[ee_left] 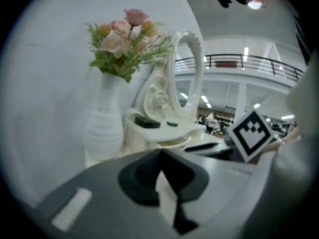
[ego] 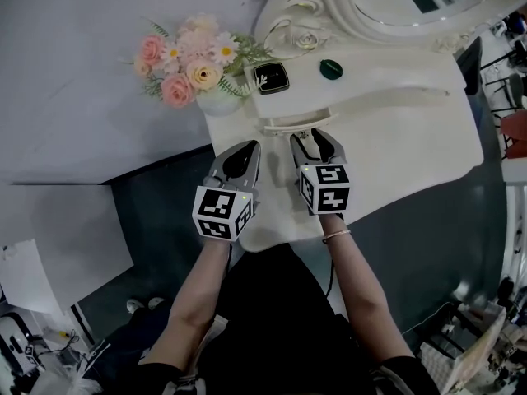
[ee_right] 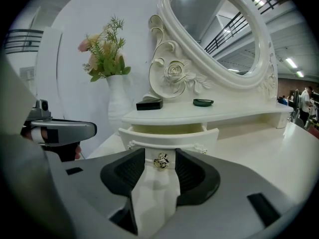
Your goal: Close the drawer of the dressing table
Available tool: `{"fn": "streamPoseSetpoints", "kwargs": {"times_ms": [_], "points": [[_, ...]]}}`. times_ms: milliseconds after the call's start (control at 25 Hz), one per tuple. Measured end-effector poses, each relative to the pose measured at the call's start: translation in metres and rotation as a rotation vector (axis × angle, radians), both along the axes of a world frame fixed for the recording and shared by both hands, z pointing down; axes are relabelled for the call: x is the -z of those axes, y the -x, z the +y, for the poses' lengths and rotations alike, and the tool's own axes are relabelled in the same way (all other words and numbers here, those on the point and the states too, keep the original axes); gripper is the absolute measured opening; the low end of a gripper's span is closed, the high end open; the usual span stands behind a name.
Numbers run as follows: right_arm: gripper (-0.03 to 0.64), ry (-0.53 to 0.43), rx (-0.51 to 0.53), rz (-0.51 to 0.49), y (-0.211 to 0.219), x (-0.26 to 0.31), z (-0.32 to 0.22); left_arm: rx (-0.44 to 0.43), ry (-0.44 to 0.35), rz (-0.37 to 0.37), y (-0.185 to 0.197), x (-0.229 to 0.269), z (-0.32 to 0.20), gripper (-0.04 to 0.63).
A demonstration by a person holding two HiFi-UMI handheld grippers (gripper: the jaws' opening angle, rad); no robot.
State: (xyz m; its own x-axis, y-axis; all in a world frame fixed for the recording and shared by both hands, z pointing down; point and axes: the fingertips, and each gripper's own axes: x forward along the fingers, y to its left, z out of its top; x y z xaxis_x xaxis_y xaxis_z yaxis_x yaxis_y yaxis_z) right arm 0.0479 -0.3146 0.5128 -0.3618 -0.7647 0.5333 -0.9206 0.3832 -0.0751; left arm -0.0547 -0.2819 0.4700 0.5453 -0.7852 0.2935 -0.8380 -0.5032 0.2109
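The drawer of the dressing table stands a little open under the mirror shelf. The right gripper has its jaws apart on both sides of the gold knob, without pressing it. The left gripper hovers just beside, its jaws together and empty.

Flowers, a box and a dish sitting along the table's back edge

A white ribbed vase of pink and cream flowers is standing at the back left corner. Just beside it, a black box is lying on the raised shelf, with a small green dish resting apart to its right.
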Motion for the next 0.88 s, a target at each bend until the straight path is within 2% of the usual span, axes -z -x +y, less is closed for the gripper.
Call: {"fn": "streamPoseSetpoints", "kwargs": {"times_ms": [880], "points": [[0.170,-0.015,0.030,0.007,0.005,0.000,-0.035,0.051,0.012,0.001,0.010,-0.005,-0.012,0.005]]}}
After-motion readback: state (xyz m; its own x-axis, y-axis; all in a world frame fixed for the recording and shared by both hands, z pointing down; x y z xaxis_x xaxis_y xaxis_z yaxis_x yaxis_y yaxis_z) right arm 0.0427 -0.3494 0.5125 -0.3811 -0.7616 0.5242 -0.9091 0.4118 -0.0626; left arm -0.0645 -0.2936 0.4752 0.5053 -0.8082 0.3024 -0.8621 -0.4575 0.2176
